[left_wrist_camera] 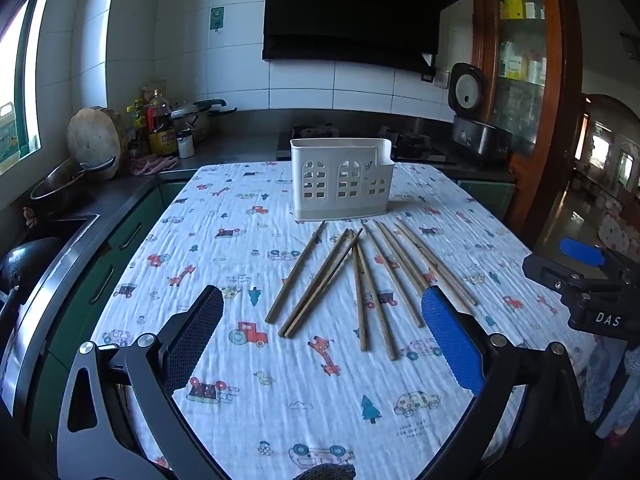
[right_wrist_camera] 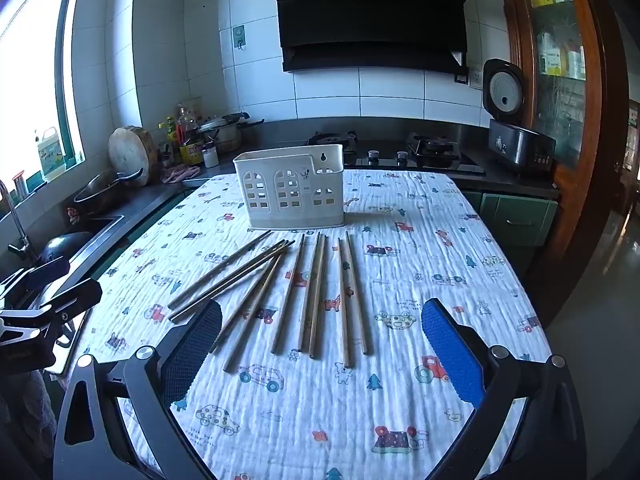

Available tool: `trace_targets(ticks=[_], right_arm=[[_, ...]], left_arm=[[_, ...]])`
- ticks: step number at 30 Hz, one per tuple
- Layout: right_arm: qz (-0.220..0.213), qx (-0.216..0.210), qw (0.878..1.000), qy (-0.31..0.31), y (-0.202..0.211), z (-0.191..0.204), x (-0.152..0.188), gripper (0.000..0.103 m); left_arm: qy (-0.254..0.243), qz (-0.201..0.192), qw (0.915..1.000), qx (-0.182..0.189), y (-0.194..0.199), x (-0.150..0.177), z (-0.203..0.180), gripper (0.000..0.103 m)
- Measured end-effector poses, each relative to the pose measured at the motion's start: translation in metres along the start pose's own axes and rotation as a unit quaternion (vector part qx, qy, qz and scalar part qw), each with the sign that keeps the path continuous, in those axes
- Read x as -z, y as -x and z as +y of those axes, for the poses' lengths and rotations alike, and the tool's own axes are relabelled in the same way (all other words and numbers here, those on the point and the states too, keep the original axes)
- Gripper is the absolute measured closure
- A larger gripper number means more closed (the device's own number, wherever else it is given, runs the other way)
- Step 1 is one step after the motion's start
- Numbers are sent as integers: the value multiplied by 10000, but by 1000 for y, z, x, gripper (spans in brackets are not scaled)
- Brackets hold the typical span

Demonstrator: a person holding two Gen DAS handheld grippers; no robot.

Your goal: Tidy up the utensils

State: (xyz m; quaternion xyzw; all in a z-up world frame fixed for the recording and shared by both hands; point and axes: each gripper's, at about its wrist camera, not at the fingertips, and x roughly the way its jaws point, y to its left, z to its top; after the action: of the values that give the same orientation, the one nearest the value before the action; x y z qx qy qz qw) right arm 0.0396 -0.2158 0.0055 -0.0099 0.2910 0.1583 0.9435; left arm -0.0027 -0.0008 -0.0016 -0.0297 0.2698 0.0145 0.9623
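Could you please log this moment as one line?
left gripper open, empty | right gripper open, empty | chopsticks loose on cloth | holder upright

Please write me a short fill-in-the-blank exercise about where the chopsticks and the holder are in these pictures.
1. The chopsticks lie on the patterned ____.
2. The white holder stands ____ on the cloth, beyond the chopsticks.
3. The left gripper and the right gripper both have their jaws ____.

Missing words: cloth; upright; open
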Motion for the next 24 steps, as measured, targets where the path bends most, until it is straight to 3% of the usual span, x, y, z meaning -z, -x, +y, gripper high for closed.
trace_targets(ticks=[24], right_arm=[[-36,-20,10000,32,4,0,-2,6]], left_arm=[[-1,37,10000,-19,3,-2,4,5]])
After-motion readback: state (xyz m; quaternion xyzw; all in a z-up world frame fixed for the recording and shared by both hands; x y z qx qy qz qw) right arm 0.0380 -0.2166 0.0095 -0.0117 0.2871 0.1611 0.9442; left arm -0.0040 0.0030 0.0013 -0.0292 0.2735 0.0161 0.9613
